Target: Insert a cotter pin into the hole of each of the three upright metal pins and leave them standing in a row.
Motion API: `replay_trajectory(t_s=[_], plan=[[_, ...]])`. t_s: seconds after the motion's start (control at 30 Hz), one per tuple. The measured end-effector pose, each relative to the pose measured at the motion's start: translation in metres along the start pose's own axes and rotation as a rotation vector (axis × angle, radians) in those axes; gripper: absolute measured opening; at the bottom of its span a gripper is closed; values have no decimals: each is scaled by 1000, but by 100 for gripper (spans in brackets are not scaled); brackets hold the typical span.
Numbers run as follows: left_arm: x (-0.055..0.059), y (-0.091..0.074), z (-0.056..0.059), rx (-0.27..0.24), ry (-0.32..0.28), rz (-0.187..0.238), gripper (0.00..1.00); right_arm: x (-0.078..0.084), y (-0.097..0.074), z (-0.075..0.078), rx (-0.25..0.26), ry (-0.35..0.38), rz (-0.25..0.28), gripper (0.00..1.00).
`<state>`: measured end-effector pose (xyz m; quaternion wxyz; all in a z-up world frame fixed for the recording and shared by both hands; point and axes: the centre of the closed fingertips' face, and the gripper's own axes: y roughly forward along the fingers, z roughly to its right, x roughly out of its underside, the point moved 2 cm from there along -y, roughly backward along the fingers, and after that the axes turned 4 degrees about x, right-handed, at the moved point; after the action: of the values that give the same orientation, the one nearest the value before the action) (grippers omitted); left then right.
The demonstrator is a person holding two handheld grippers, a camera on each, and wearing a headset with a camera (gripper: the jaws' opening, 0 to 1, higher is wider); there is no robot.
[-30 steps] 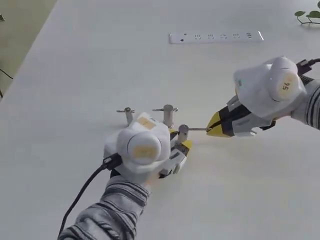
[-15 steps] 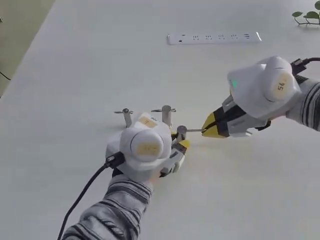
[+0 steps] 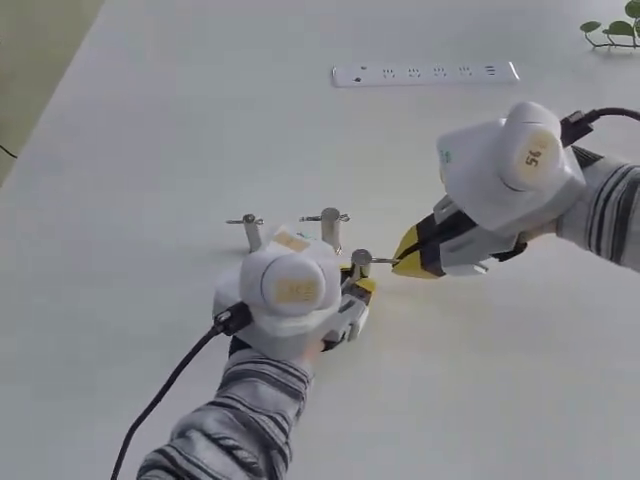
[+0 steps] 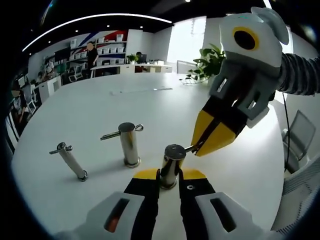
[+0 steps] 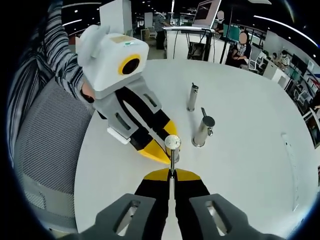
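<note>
Three upright metal pins stand in a row on the white table [image 3: 150,150]. The far left pin [image 3: 250,232] and the middle pin [image 3: 331,228] each carry a cotter pin through the top. My left gripper [image 3: 355,290] is shut on the nearest pin [image 3: 361,264] low on its shaft, seen at close range in the left gripper view as the nearest pin [image 4: 171,162]. My right gripper [image 3: 403,262] is shut on a cotter pin [image 5: 171,162] whose tip meets that pin's head [image 5: 173,142]. The right gripper's yellow fingertips [image 4: 215,137] sit just right of the head.
A white power strip [image 3: 425,73] lies at the far side of the table, and a green plant [image 3: 610,30] shows at the far right corner. The left gripper's black cable [image 3: 170,380] trails toward the near edge. Chairs and shelves stand beyond the table.
My right gripper has moved left toward the nearest pin, bringing the cotter pin closer into its head. The left gripper has kept its hold on the pin.
</note>
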<state>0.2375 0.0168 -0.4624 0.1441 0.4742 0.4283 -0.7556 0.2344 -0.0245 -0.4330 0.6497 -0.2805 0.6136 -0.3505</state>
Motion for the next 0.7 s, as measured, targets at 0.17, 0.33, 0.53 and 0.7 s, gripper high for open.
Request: replay_trajectory(t_s=[0.17,0.33,0.53,0.7], plan=[[4,0,0,-17,-80,10,12,-3,3,0,0,-9,-1,0],[5,0,0,-23,-103,16,12,-4,4,0,9,-23,-3,0],[5,0,0,-32,-106,17,12,-6,5,0,22,-56,-5,0],[5,1,0,-33,-107,16,12,-9,7,0,32,-46,3,0]])
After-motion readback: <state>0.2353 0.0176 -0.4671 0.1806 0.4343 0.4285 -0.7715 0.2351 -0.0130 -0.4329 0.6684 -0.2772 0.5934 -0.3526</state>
